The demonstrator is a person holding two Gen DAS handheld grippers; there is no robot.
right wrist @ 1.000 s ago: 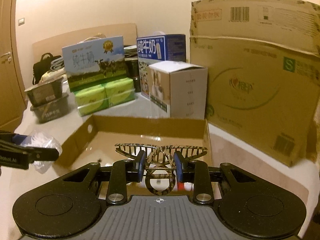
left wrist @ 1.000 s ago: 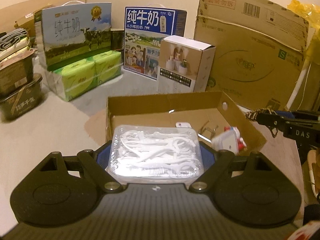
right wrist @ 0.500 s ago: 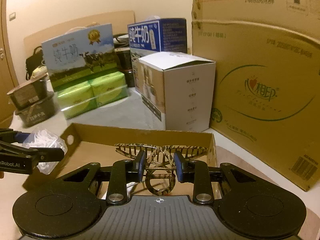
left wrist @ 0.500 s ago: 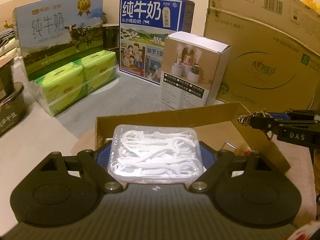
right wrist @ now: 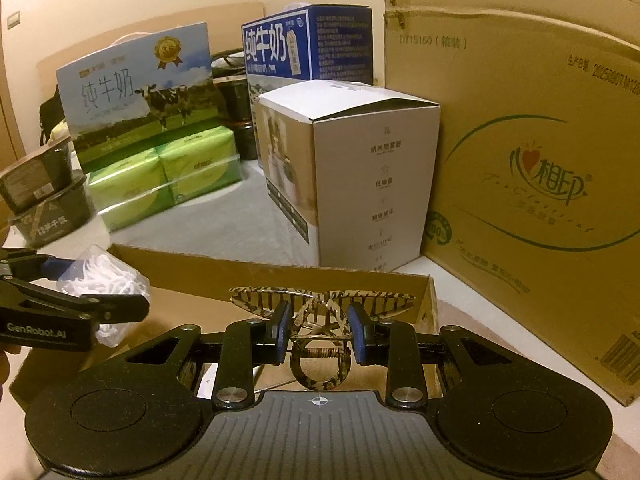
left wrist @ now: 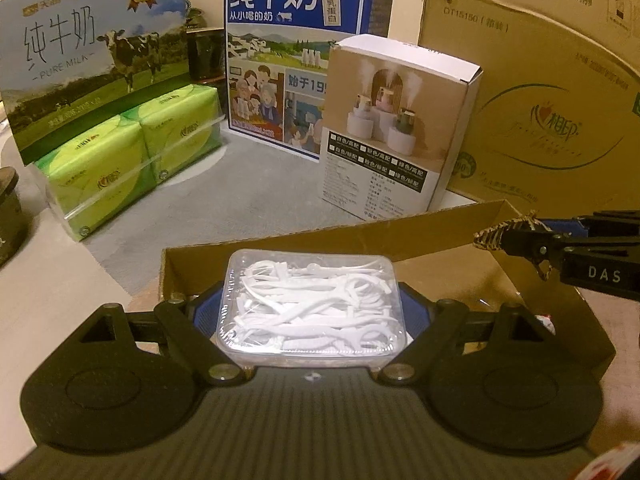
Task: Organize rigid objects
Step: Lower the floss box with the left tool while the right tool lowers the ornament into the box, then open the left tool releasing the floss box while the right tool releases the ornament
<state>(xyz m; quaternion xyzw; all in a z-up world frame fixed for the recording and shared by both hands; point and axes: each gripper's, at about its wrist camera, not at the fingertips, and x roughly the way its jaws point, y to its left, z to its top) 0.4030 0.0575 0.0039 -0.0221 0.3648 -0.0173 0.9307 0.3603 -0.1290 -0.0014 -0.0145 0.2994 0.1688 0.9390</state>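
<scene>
Your left tool (left wrist: 310, 312) tilts downward, its jaws spread wide and gripping a load between the pads. Your right tool (right wrist: 319, 334), at its 3 o'clock, also tilts down, jaws drawn close together and clamped on a small item.

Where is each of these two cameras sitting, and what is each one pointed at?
Left wrist: rides the left gripper, looking along its fingers past the clear floss pick box it clamps, down into the cardboard tray.
Right wrist: rides the right gripper, shut on a striped hair claw; a bit of hand shows at the left edge.
Shared: tray, humidifier box, milk cartons; each view shows the other gripper.
</scene>
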